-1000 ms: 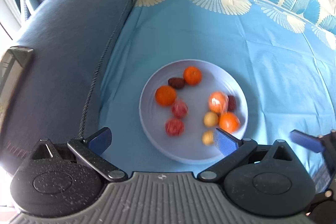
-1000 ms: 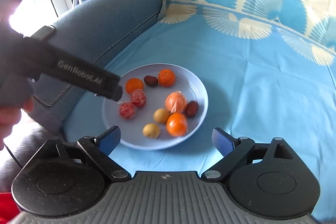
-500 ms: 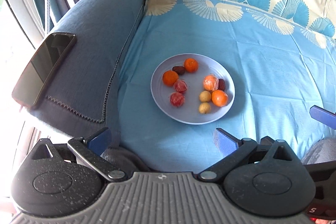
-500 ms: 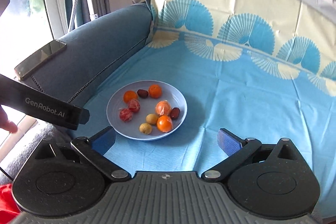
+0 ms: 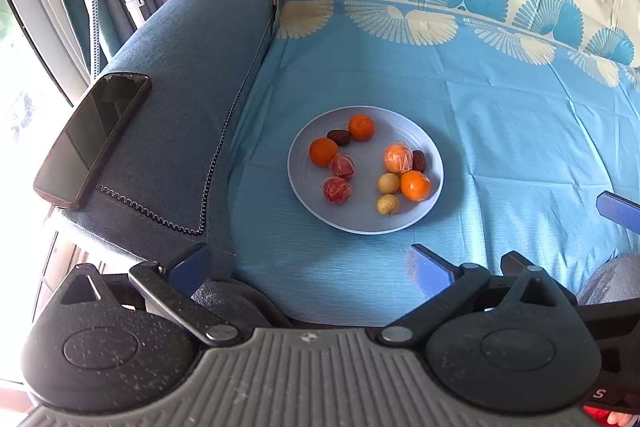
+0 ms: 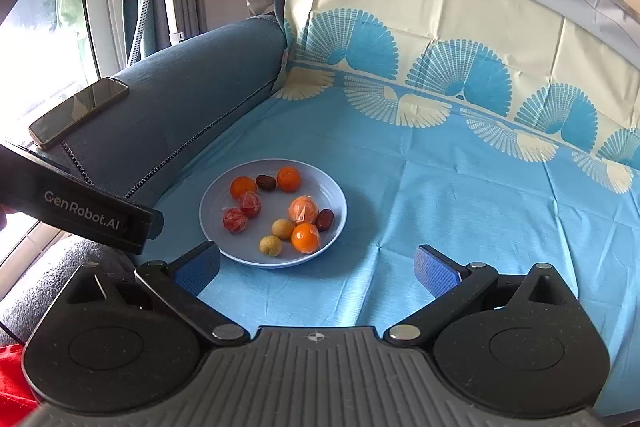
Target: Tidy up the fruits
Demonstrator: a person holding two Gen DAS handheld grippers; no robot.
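Observation:
A pale blue plate (image 5: pixel 434 163) (image 6: pixel 332 187) sits on the blue cloth of a sofa seat. It holds several small fruits: oranges (image 5: pixel 361 127) (image 6: pixel 288 179), red wrapped fruits (image 5: pixel 337 189) (image 6: pixel 235 219), yellow-brown round fruits (image 5: pixel 387 204) (image 6: pixel 270 245) and dark dates (image 5: pixel 339 137) (image 6: pixel 265 182). My left gripper (image 5: pixel 308 265) is open and empty, held back from the plate's near side. My right gripper (image 6: pixel 318 269) is open and empty, near the plate's near right side.
A black phone (image 5: pixel 94 137) (image 6: pixel 78 111) lies on the blue sofa armrest (image 5: pixel 192 75) left of the plate. The patterned cloth (image 6: pixel 460 163) covers the seat and backrest. The left gripper's body (image 6: pixel 80 211) crosses the left of the right wrist view.
Both grippers have pulled up and back from the plate, which now looks smaller and farther. The phone on the armrest has come into view. The fruits have not moved.

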